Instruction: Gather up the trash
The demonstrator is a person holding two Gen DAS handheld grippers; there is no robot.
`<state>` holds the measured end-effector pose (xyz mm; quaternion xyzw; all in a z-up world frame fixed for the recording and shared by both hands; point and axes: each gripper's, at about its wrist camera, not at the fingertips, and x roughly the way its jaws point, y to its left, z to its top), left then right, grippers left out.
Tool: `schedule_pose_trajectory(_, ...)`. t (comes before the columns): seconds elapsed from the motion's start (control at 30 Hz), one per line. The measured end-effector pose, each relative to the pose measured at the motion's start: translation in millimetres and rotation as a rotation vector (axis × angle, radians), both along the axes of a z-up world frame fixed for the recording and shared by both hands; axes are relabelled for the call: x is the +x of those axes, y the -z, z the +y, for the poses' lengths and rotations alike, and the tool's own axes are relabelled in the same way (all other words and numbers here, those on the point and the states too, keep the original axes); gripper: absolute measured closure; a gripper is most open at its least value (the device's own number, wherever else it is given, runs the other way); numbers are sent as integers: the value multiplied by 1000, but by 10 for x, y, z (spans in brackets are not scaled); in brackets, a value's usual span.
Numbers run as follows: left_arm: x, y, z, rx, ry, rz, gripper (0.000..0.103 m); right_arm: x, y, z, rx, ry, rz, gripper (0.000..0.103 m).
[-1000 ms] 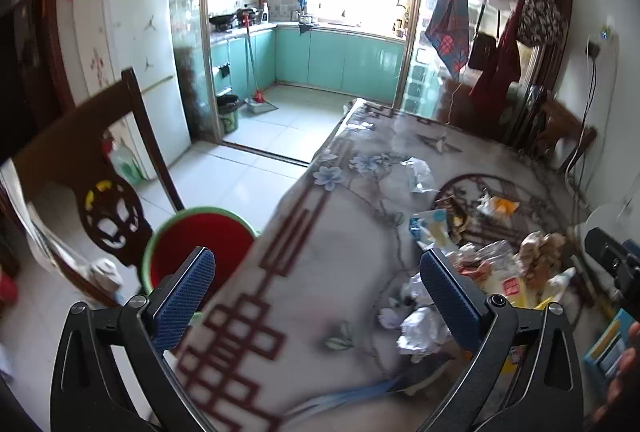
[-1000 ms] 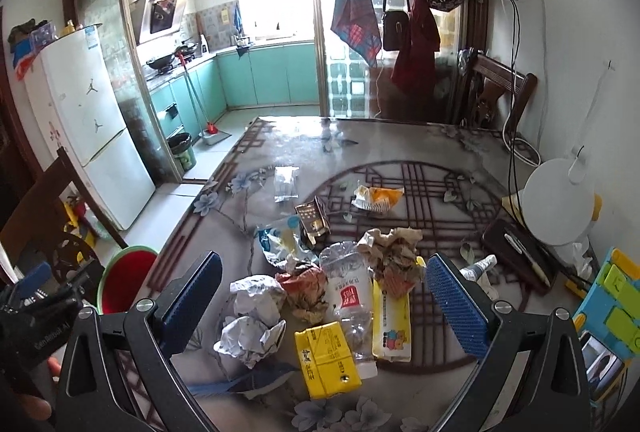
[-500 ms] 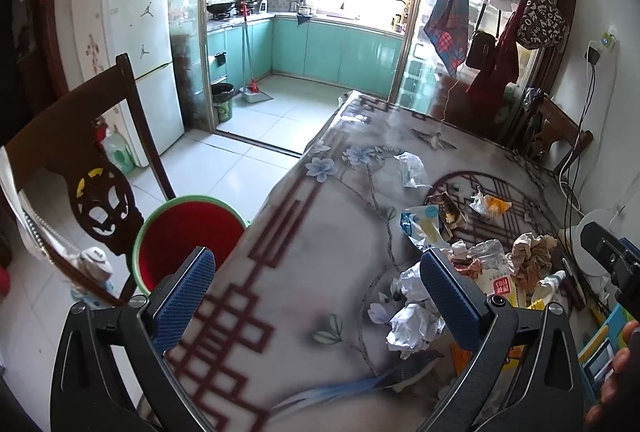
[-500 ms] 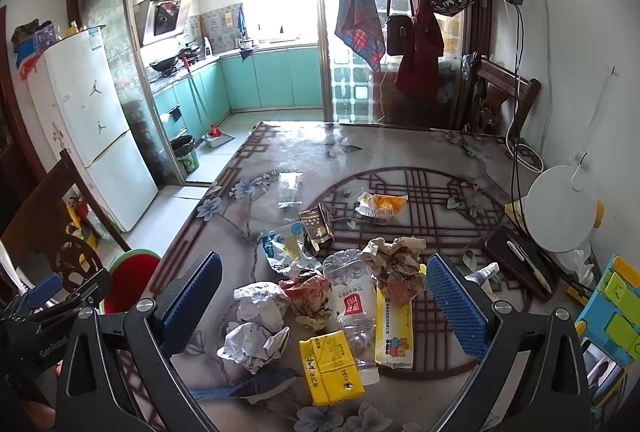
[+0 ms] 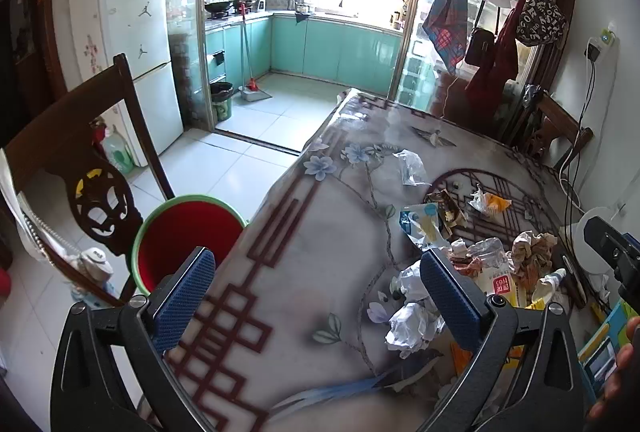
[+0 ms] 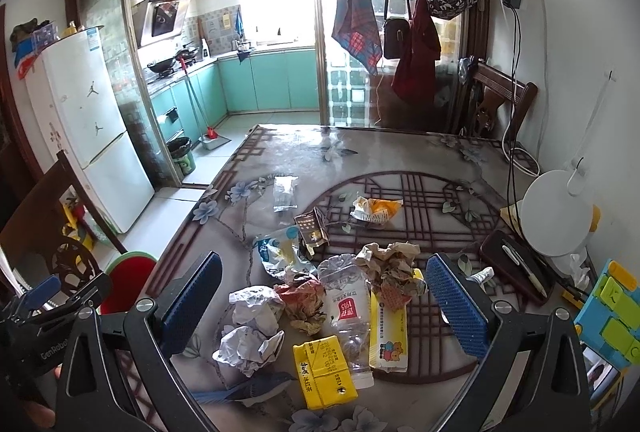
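Trash lies piled on the table (image 6: 400,152): crumpled white paper (image 6: 250,328), a yellow drink carton (image 6: 323,370), a crushed clear bottle (image 6: 348,308), a yellow wrapper (image 6: 388,336), brown crumpled paper (image 6: 390,264) and several snack wrappers further back. A red bin with a green rim (image 5: 184,232) stands on the floor beside the table's left edge. My left gripper (image 5: 316,296) is open and empty over the table's left edge. My right gripper (image 6: 324,304) is open and empty above the pile. The white paper also shows in the left wrist view (image 5: 412,324).
A dark wooden chair (image 5: 80,168) stands left of the bin. A white lamp base (image 6: 556,216), a black case with a pen (image 6: 516,268) and coloured boxes (image 6: 608,320) sit at the table's right side. A second chair (image 6: 500,100) stands at the far right.
The left gripper has pulled back and risen, so more of the table, the bin and the trash pile shows. The right gripper has shifted slightly. Both stay open.
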<state>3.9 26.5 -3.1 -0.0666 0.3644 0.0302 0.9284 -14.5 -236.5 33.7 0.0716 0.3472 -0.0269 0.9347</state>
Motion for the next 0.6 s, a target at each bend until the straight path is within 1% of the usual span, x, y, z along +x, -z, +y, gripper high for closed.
schedule_pose_trajectory(0.43,9,29,-21,0,6,18,0,10,36,-22,13,10,11,0)
schedule_pose_trajectory(0.6,23,57,-16,14,-12,32,0,29,52,-62,29,22,19,0)
